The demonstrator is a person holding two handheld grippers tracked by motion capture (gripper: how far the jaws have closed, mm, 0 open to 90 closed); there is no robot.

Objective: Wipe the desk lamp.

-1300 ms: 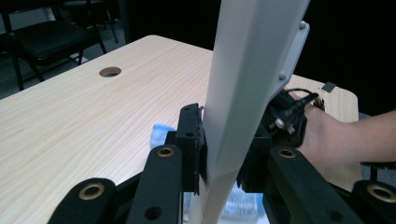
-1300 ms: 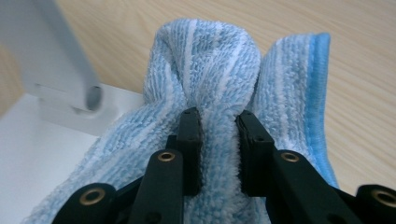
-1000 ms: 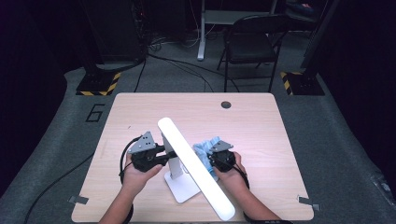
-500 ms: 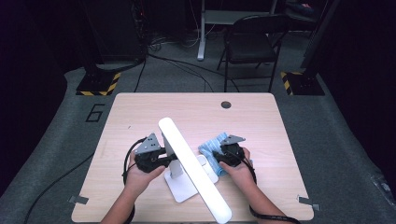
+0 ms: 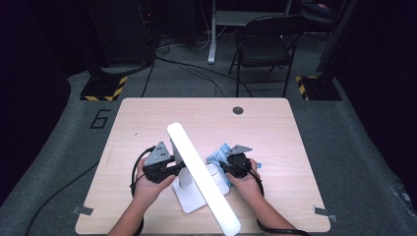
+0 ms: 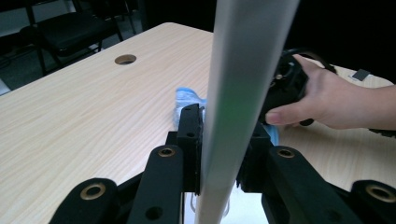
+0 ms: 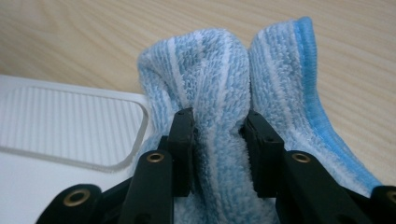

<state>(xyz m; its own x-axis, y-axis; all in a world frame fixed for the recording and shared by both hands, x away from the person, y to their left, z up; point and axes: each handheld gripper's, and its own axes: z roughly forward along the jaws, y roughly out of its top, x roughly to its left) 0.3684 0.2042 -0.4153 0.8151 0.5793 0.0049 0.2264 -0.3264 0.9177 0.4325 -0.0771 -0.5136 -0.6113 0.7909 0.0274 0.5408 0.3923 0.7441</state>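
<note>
A white desk lamp stands on the wooden table (image 5: 275, 128), its long bar head (image 5: 199, 172) slanting over its flat white base (image 5: 194, 196). My left gripper (image 5: 169, 167) is shut on the lamp's upright post (image 6: 233, 93), which runs between the jaws of the left gripper (image 6: 219, 135). My right gripper (image 5: 231, 166) is just right of the lamp head, shut on a bunched blue-and-white striped cloth (image 5: 219, 155). In the right gripper view the right gripper (image 7: 217, 126) pinches a fold of the cloth (image 7: 215, 70) beside the ribbed lamp base (image 7: 60, 126).
A round cable hole (image 5: 238, 110) sits near the table's far edge. Behind the table are a black folding chair (image 5: 263, 49), floor stands with yellow-black tape (image 5: 103, 88) and cables. The other hand (image 6: 336, 100) and right gripper (image 6: 287, 88) are close behind the post.
The right gripper shifted a little with the cloth, first right, then back toward the lamp head. The left gripper edged slightly right on the post. The lamp stays in place.
</note>
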